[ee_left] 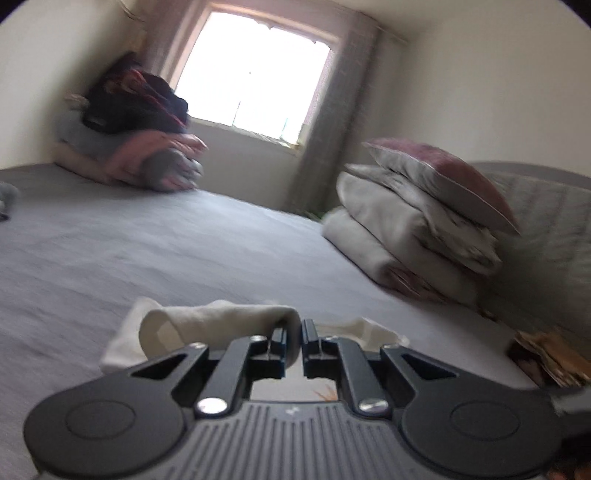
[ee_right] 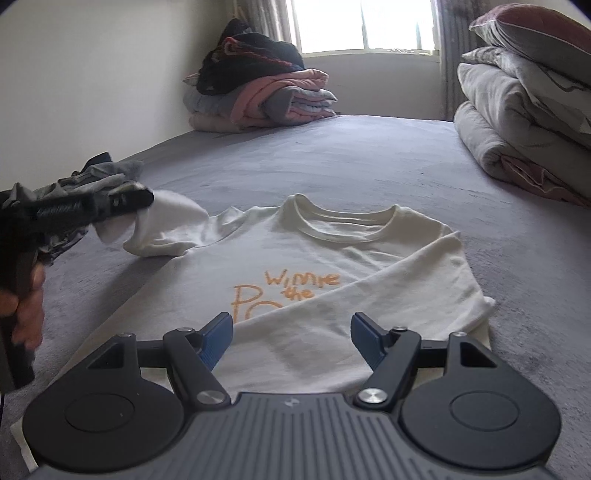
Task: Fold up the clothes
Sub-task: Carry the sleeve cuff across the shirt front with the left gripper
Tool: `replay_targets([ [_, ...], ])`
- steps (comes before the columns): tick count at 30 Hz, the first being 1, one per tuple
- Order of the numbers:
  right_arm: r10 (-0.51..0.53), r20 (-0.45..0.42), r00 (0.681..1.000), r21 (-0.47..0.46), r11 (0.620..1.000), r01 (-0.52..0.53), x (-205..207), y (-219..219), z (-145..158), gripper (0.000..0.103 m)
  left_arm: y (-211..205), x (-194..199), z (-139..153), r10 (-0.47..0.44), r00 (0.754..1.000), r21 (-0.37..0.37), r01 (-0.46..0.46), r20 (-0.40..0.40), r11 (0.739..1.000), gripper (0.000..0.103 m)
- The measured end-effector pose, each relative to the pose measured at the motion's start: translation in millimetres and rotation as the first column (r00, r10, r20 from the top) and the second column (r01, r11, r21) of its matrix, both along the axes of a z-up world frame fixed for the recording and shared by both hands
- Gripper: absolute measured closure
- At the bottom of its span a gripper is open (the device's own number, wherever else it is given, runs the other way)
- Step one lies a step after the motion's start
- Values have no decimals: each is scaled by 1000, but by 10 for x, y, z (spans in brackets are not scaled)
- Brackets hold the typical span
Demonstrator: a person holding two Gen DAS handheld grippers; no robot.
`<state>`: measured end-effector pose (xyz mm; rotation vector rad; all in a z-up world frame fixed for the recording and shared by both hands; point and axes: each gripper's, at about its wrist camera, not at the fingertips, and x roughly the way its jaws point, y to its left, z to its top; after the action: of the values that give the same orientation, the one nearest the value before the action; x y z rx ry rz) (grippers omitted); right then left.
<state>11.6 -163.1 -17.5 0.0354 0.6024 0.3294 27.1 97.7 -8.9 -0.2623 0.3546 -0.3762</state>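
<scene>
A cream T-shirt [ee_right: 332, 254] with orange lettering lies face up on the grey bed [ee_right: 369, 162]. Its right side is folded over the chest. My left gripper [ee_right: 146, 199] comes in from the left edge, shut on the shirt's left sleeve [ee_right: 166, 229] and lifting it off the bed. In the left wrist view that gripper [ee_left: 294, 334] pinches the cream sleeve [ee_left: 207, 325], which bunches in front of the jaws. My right gripper [ee_right: 291, 336] hovers over the shirt's lower half, open, nothing between its blue pads [ee_right: 218, 339].
A pile of folded blankets and dark clothes [ee_right: 258, 85] sits in the far corner under the window [ee_right: 362, 26]. Stacked pillows and a duvet [ee_right: 524, 122] fill the right side. A crumpled grey garment [ee_right: 96, 181] lies at the left, behind the left gripper. A hand [ee_right: 26, 314] grips the left tool's handle.
</scene>
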Motion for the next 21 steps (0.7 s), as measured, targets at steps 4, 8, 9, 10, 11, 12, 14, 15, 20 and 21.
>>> replay_targets([
  [4, -29, -15, 999, 2, 1000, 29, 21, -60, -9, 30, -154, -28, -117, -95, 993, -4, 95, -69, 995, 95],
  [8, -52, -30, 998, 9, 999, 53, 40, -117, -17, 30, -253, -42, -264, -138, 981, 5, 140, -134, 990, 95],
  [9, -56, -34, 998, 9, 998, 57, 45, -127, -20, 30, -261, -34, -304, -143, 977, -4, 144, -156, 990, 95],
  [10, -59, -39, 997, 9, 998, 59, 50, -132, -25, 30, -263, -20, -346, -146, 973, -18, 145, -181, 989, 95],
  [11, -62, -45, 997, 8, 998, 62, 56, -136, -29, 30, -265, -5, -388, -149, 967, -32, 146, -206, 989, 95],
  [12, -64, -50, 997, 8, 998, 64, 60, -139, -35, 30, -256, 10, -434, -150, 961, -49, 142, -231, 989, 95],
  [14, -65, -57, 996, 10, 998, 66, 67, -141, -44, 30, -217, 34, -519, -146, 951, -84, 127, -272, 988, 94],
  [15, -65, -61, 996, 11, 998, 66, 73, -141, -49, 30, -204, 38, -555, -144, 948, -100, 120, -285, 988, 94],
  [20, -58, -76, 995, 6, 998, 58, 108, -128, -75, 30, -171, -8, -641, -132, 943, -172, 81, -305, 982, 80],
  [21, -57, -78, 995, 4, 998, 57, 117, -126, -80, 30, -168, -26, -647, -125, 945, -180, 72, -303, 981, 75],
])
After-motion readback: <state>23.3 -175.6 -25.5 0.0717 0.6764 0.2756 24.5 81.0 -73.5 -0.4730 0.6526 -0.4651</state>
